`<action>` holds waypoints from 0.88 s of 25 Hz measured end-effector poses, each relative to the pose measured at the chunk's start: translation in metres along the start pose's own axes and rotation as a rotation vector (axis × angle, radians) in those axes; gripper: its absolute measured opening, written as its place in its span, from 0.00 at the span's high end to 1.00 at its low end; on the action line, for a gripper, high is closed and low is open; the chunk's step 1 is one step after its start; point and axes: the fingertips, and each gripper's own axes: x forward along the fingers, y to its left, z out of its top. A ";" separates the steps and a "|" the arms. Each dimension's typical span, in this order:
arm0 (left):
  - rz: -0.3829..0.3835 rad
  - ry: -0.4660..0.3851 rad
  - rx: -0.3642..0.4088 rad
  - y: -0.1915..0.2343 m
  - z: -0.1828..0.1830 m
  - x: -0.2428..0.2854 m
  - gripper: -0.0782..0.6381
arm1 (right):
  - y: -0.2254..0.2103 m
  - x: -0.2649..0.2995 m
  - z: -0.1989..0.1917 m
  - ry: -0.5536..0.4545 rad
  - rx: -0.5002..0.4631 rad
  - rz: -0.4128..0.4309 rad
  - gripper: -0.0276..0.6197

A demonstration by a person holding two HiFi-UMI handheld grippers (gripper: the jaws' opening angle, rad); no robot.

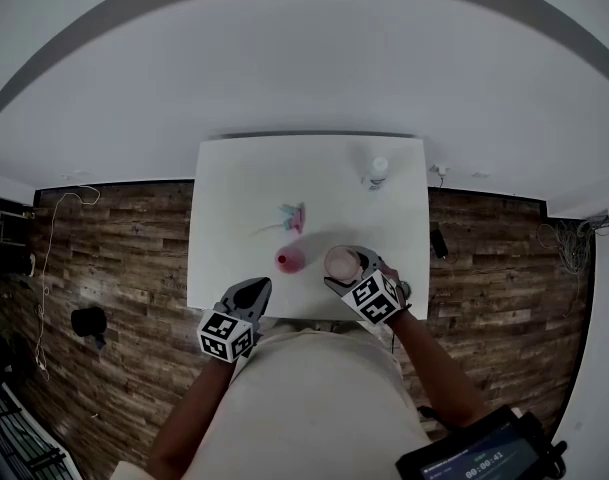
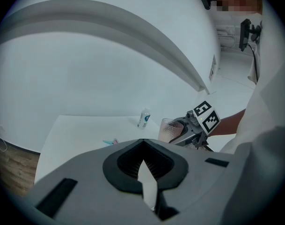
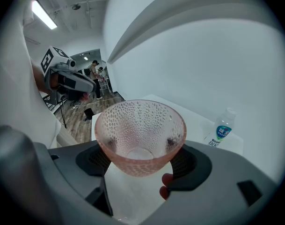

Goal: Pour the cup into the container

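My right gripper [image 1: 349, 276] is shut on a pink dimpled glass cup [image 1: 341, 262], which stands upright over the white table's [image 1: 234, 198] near edge. In the right gripper view the cup [image 3: 140, 142] fills the space between the jaws and looks empty inside. A small red container [image 1: 290, 260] stands on the table just left of the cup. My left gripper [image 1: 252, 296] hovers at the table's front edge, left of the container, shut with nothing in it. From the left gripper view, its jaws [image 2: 143, 146] meet, and the cup [image 2: 170, 131] shows beyond them to the right.
A small plastic bottle [image 1: 376, 173] stands at the table's far right, also seen as the bottle [image 2: 143, 118] and the bottle [image 3: 222, 129]. A pink and teal item [image 1: 294, 216] lies mid-table. Wooden floor surrounds the table; a white wall runs behind it.
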 end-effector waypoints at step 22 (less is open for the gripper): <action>0.048 0.091 0.005 0.014 -0.044 0.004 0.88 | 0.006 0.053 -0.052 0.038 -0.041 0.005 0.40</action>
